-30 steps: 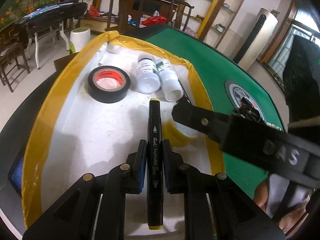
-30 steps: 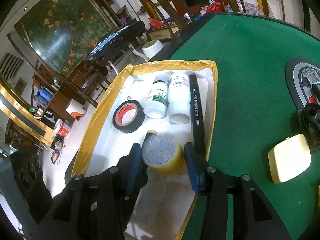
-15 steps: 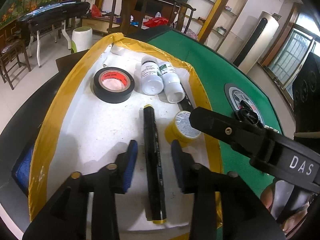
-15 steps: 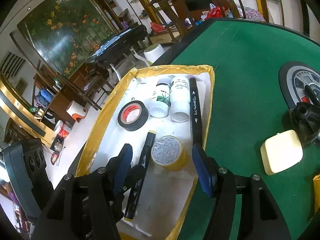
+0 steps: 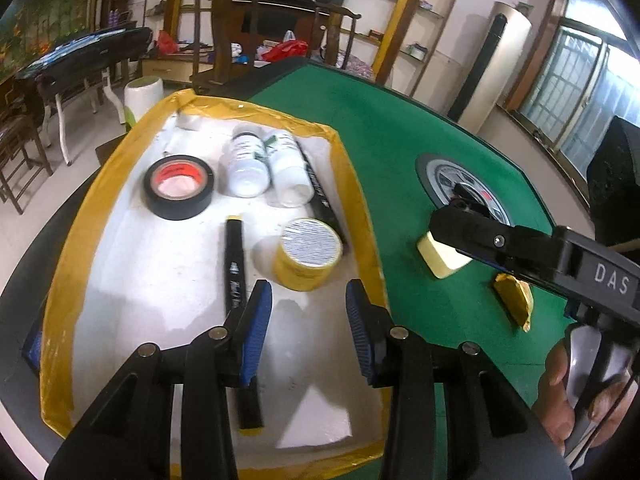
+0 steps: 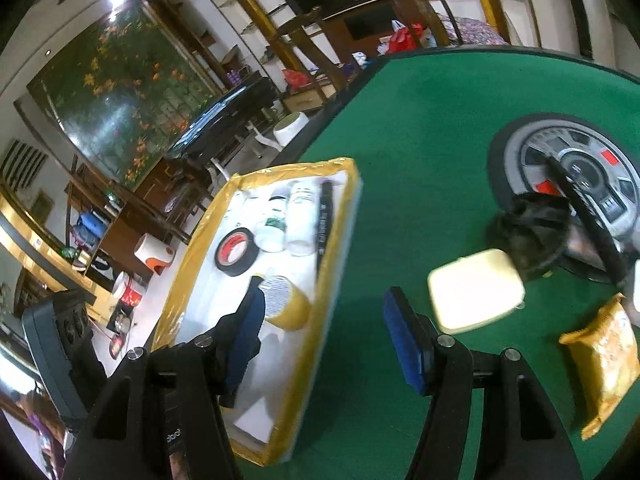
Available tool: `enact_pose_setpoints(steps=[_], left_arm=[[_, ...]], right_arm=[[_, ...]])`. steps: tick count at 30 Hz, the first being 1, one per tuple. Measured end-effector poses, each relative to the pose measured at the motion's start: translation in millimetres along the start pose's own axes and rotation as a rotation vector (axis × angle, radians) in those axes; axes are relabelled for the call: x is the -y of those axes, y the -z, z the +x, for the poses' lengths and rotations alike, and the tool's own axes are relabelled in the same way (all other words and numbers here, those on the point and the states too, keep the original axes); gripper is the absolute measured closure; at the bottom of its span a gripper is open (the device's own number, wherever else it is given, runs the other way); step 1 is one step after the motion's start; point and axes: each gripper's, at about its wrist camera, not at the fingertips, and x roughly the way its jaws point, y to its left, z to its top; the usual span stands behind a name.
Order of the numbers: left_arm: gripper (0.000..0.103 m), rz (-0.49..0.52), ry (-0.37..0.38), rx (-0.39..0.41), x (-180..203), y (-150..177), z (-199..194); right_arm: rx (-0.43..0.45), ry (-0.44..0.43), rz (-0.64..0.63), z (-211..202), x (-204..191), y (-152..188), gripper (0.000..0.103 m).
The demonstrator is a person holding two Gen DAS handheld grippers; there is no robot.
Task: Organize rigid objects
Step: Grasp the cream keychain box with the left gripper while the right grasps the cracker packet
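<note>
Hovering over yellow-rimmed tray point(image 5: 360, 216), left tool point(image 5: 308, 320) released, empty; black marker point(image 5: 234, 264) and yellow jar point(image 5: 308, 256) lie inside. Right tool point(image 6: 324, 332) spread, empty, above green worktop point(image 6: 420, 120). Next likely cream case point(image 6: 476, 296): needs wide straddle, square approach.

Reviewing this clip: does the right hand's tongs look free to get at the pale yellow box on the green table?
Probably yes. The right tongs are open and empty, and the pale yellow box lies just ahead on bare green table, only a dark object touching its far side.
</note>
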Motion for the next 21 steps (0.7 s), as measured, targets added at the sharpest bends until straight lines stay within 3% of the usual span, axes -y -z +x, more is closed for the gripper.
enact_pose_setpoints(steps=[9,21], left_arm=[[0.067,0.078,0.022,0.01,29.4,4.8,-9.7],[0.067,0.21,0.084,-0.042,80.3,25.6,1.9]], right_arm=[[0.066,0.036,0.036,-42.2,42.5,6.7,0.046],[0.135,0.133,0.159,-96.7,123.0,18.5,0.046]])
